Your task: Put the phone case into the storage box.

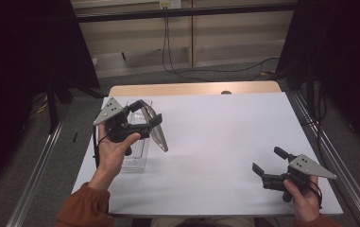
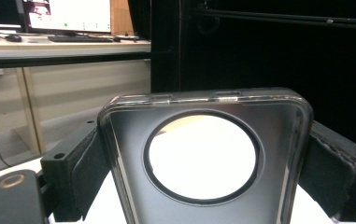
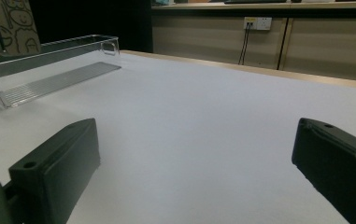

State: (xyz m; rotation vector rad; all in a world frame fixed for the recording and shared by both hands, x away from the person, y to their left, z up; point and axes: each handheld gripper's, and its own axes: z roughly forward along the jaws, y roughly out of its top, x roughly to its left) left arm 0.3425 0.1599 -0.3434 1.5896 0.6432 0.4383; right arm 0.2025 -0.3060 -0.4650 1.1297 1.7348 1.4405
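A person seated at a white-covered desk (image 1: 225, 142) holds a gripper in each hand, forearms in rust-orange sleeves (image 1: 85, 208) entering from the bottom edge of the high view. The left gripper (image 1: 145, 113), raised above the desk's near-left part, has its fingers (image 2: 75, 172) closed on the two long edges of a clear phone case (image 2: 203, 154), which slants down and to the right from the grip in the high view. In the left gripper view the case stands between the two black fingers with its large round camera opening facing the lens; its lower end is cut off by the bottom of that view, and its glossy walls make the exact tint hard to judge. A clear plastic tray (image 1: 137, 153) rests on the desk directly under the left hand (image 1: 114, 151), which hides much of it from above; in the right gripper view the tray (image 3: 49, 70) appears long and shallow with a ribbed floor, its near end cut off at the left edge. The right gripper (image 1: 268, 160) hovers low over the near-right corner of the desk, well apart from the case, its fingers (image 3: 59, 168) spread wide with only bare white surface between them.
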